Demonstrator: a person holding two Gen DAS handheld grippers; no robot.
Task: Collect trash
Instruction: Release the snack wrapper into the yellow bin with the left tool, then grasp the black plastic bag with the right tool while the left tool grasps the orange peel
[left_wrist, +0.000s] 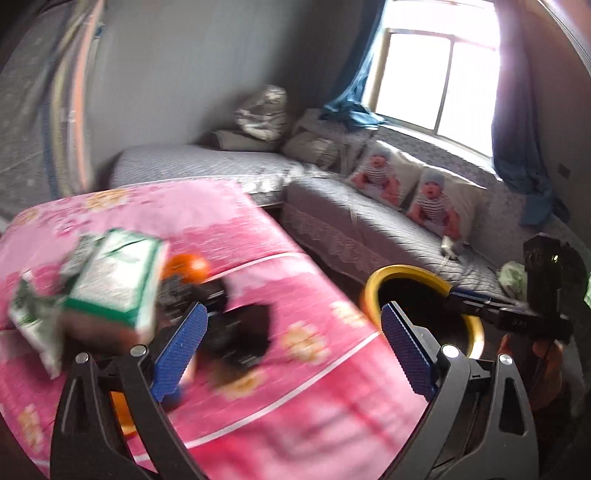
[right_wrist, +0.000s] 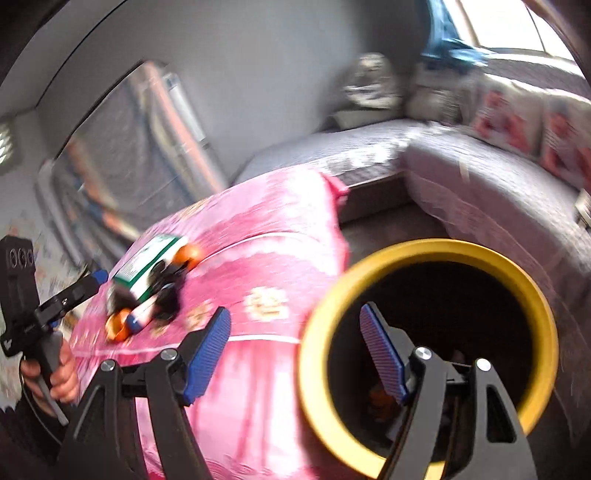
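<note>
A pile of trash lies on a pink flowered table (left_wrist: 303, 369): a green-and-white carton (left_wrist: 118, 284), orange peel (left_wrist: 188, 267), a crumpled black wrapper (left_wrist: 240, 332) and a white-green packet (left_wrist: 37, 321). My left gripper (left_wrist: 291, 343) is open and empty, just above the black wrapper. A yellow-rimmed bin (right_wrist: 428, 354) stands beside the table. My right gripper (right_wrist: 295, 354) is open and empty, with its right finger over the bin's mouth. The pile (right_wrist: 155, 288) also shows in the right wrist view, with the left gripper beside it. Both views are blurred.
A grey L-shaped sofa (left_wrist: 362, 221) with baby-print cushions (left_wrist: 439, 206) runs behind the table under a bright window (left_wrist: 436, 74). Blue curtains (left_wrist: 517, 140) hang at the sides. The bin (left_wrist: 424, 310) stands between table and sofa.
</note>
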